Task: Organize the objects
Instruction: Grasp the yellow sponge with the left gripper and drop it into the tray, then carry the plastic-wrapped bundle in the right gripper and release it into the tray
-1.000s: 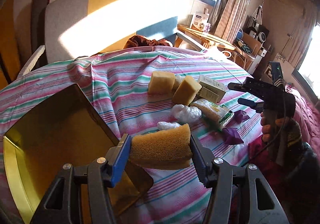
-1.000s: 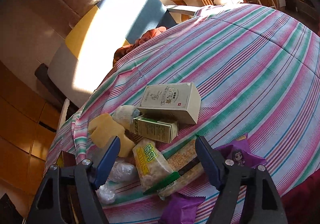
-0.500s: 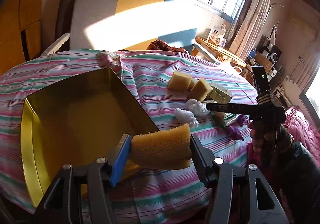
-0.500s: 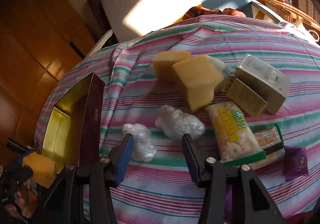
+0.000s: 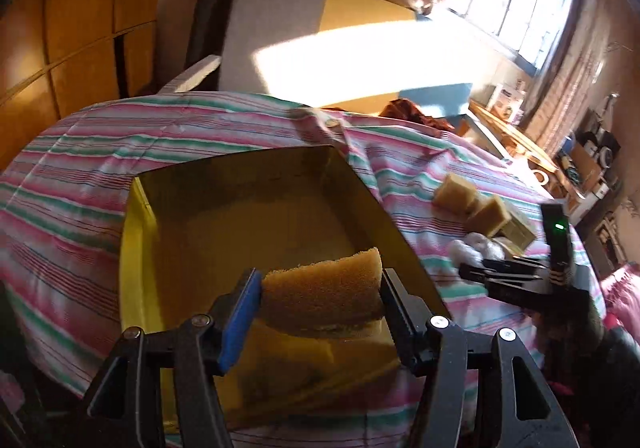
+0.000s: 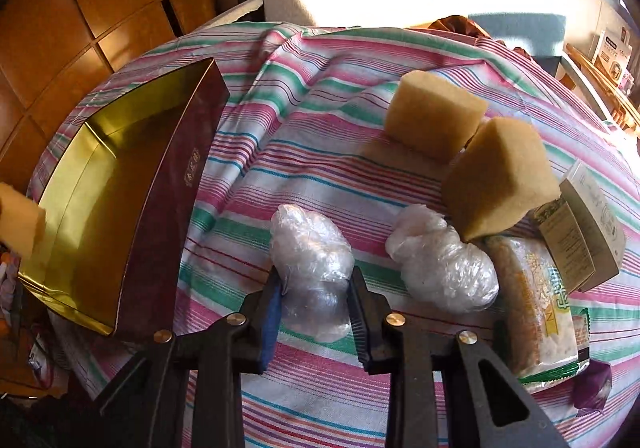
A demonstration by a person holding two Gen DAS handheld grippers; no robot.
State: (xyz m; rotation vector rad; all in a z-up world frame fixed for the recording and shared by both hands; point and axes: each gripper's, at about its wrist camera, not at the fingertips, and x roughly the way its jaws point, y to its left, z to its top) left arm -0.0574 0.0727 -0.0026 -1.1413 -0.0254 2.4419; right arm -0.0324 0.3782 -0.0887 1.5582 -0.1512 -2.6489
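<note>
My left gripper (image 5: 320, 288) is shut on a yellow sponge (image 5: 324, 298) and holds it above the near end of the gold-lined tin box (image 5: 240, 215). In the right wrist view the box (image 6: 160, 207) lies at the left, dark red outside. My right gripper (image 6: 316, 300) has its jaws closed around a clear plastic bag bundle (image 6: 312, 256) lying on the striped cloth. A second bag bundle (image 6: 444, 272) lies to its right. Two more sponges (image 6: 432, 115) (image 6: 500, 179) sit behind.
Small cartons (image 6: 588, 232), a snack packet (image 6: 536, 308) and a purple wrapper (image 6: 592, 392) lie at the right on the striped tablecloth (image 6: 320, 95). A sofa (image 5: 320, 31) stands behind the table. The right gripper (image 5: 520, 280) shows in the left wrist view.
My left gripper carried the sponge left, over the tin box. My right gripper swung left from the packets to the plastic bundle and narrowed its jaws around it.
</note>
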